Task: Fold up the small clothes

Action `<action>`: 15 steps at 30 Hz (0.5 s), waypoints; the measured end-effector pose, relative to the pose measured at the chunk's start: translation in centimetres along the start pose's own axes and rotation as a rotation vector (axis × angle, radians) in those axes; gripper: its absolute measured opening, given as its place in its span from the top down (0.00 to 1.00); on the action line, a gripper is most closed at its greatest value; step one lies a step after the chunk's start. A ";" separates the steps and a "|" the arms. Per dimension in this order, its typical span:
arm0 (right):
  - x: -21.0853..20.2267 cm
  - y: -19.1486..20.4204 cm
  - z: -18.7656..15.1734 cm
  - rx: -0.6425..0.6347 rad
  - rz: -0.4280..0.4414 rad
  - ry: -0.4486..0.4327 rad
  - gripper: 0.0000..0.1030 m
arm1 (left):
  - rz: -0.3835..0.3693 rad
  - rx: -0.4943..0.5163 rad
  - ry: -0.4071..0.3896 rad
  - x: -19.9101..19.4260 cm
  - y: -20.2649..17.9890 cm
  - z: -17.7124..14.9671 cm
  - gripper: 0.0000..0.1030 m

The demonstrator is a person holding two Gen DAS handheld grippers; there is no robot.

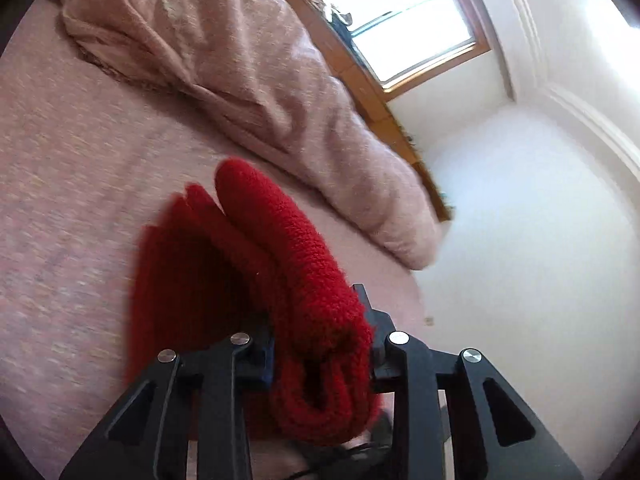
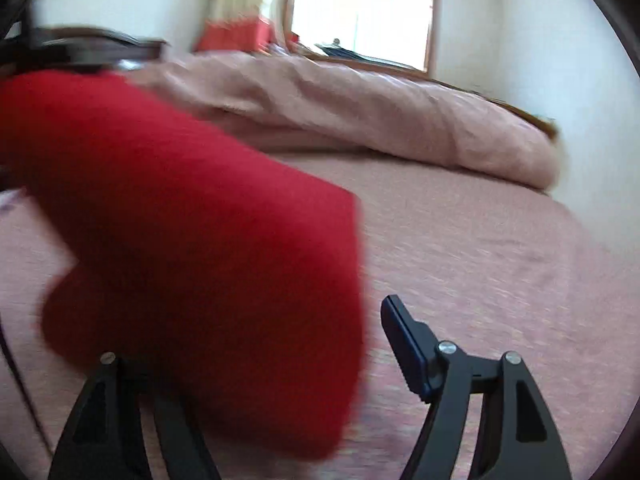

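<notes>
A wide bed covered in a pink woven bedspread (image 2: 500, 264) carries everything here, and a crumpled, pale pink quilt (image 2: 360, 112) lies bunched along its far edge, below a bright wood-framed window (image 2: 360, 12). Toward the bed's near edge is the task's thing, a thick red knitted garment (image 1: 288, 264), already doubled into a chunky bundle of several layers. It is lifted partly off the bedspread; whether its lower folds touch the bed cannot be told through the blur.

The left gripper (image 1: 324, 364) has its black jaws drawn narrow and pressed on the rolled end of the bundle, one pad on each side. The right gripper (image 2: 272, 344) stands with jaws wide apart; its right finger (image 2: 404, 340) is clear of the cloth, while the left one is hidden behind the red fabric, so nothing appears pinched there.

The step in hand looks like carrying or setting down the folded piece. Doing it well calls for a firm squeeze across all layers, a level carry so the folds do not slip open, and the free gripper supporting the hanging end before release.
</notes>
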State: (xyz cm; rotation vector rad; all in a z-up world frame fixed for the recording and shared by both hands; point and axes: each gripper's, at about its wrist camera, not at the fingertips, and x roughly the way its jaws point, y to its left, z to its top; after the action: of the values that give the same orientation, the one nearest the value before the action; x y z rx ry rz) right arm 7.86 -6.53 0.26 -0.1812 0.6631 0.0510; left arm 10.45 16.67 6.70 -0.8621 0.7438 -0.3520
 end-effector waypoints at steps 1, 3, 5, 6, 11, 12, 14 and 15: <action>0.0 -0.7 -0.3 -0.008 0.014 0.009 0.25 | 0.045 0.020 0.007 0.2 0.5 -0.2 0.78; -0.7 -1.3 -1.0 -0.079 0.025 0.000 0.23 | 0.139 0.048 0.041 1.0 1.7 -0.9 0.79; -1.7 -0.7 -2.0 -0.248 0.000 -0.045 0.23 | 0.217 0.092 0.054 1.7 2.3 -2.1 0.79; -2.0 -0.5 -2.4 -0.303 -0.015 -0.054 0.23 | 0.256 0.139 0.054 1.9 2.0 -2.9 0.79; -3.5 -1.6 -3.7 -0.325 -0.034 -0.020 0.21 | 0.358 0.276 0.075 2.1 1.2 -5.7 0.78; -3.7 -2.4 -3.9 -0.292 -0.020 -0.005 0.21 | 0.363 0.286 0.078 1.7 1.1 -6.1 0.78; -3.3 -3.7 -4.2 -0.219 0.012 0.032 0.21 | 0.362 0.308 0.075 1.4 1.2 -6.4 0.76; -3.2 -3.9 -4.3 -0.198 0.018 0.043 0.21 | 0.363 0.311 0.063 1.4 1.3 -6.3 0.74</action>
State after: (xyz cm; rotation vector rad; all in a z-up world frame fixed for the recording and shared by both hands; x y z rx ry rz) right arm 3.14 -11.10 -0.46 -0.3681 0.7024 0.1307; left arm 6.90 13.17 2.33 -0.4137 0.8602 -0.1640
